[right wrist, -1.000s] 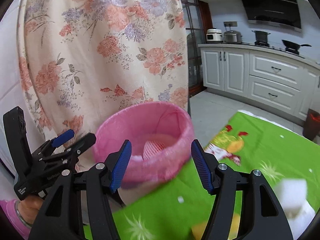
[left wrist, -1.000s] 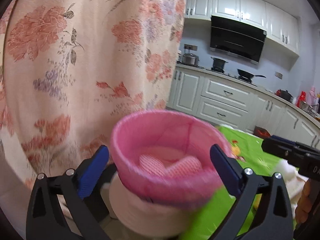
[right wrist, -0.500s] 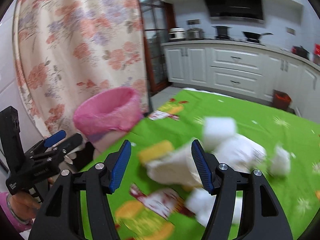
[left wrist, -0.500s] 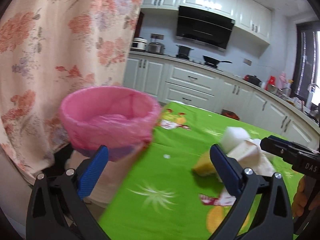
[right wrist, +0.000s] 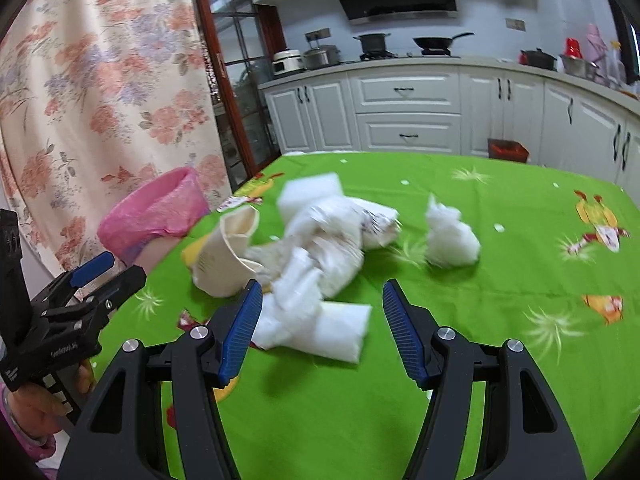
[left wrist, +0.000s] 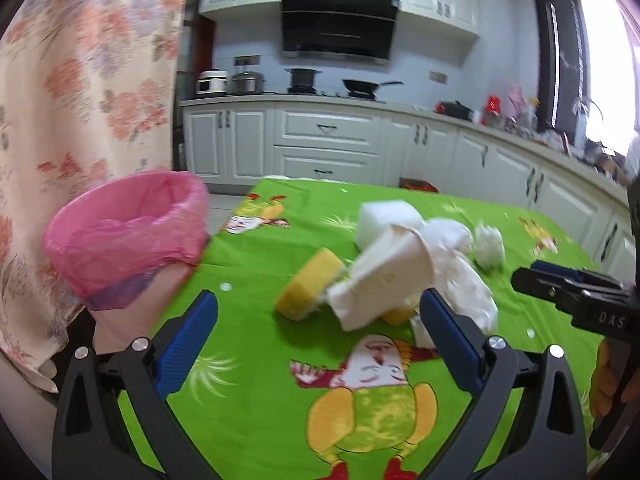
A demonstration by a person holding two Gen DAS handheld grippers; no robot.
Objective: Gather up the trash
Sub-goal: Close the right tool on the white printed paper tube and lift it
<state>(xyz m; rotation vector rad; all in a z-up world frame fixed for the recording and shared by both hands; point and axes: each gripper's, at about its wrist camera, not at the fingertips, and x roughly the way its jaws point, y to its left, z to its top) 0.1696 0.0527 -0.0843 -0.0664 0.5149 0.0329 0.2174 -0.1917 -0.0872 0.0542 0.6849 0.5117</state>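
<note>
A: Jaw state?
B: Left gripper (left wrist: 318,328) wide open, empty. Right gripper (right wrist: 322,312) roughly half open, empty, over the white packet (right wrist: 332,332).
A: Trash location?
B: Piled mid-tablecloth (right wrist: 500,320): paper cup (right wrist: 228,256), yellow sponge (left wrist: 308,284), crumpled tissue (right wrist: 452,236). Bin (left wrist: 124,240) at left table edge; bare cloth to the right.

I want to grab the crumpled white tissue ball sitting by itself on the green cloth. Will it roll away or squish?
The tissue ball looks crumpled and puffy, so it would probably squish. It likely weighs almost nothing. Its lumpy shape probably stops it rolling far across the green tablecloth.
</note>
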